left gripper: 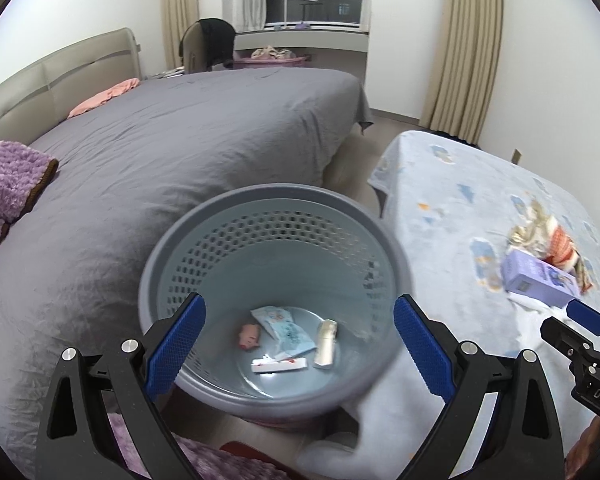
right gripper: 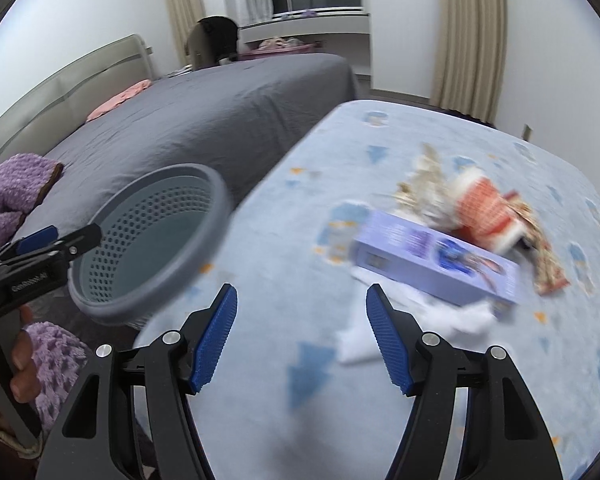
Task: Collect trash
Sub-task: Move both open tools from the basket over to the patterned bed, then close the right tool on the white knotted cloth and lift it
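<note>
My left tool (left gripper: pixel 296 344) is wide open and holds nothing. It tips down over the grey bin (left gripper: pixel 204 236). The bin has lots of little holes in its wall. Down in the bottom I see a light blue wrapper (left gripper: pixel 282 326), a small pink thing (left gripper: pixel 249 336), a little pale tube (left gripper: pixel 326 343) and a white strip with red on it (left gripper: pixel 279 366). The bin stands on the floor, between the bed (left gripper: pixel 172 132) and the table (left gripper: pixel 440 208).

My right tool (right gripper: pixel 302 334) is open too, and nothing is between its blue pads (right gripper: pixel 214 340). It tips down over the table, which has a light blue cloth with small pictures on it. Just past this tool lies some white paper (right gripper: pixel 354 346). A purple box (right gripper: pixel 432 262) lies on top of part of that paper. Behind the box is a blurry heap of orange and gold wrappers (right gripper: pixel 476 210), touching the box.

At the left edge of the right view, my hand (right gripper: pixel 4 372) grips the handle of the left tool, beside the bin.
</note>
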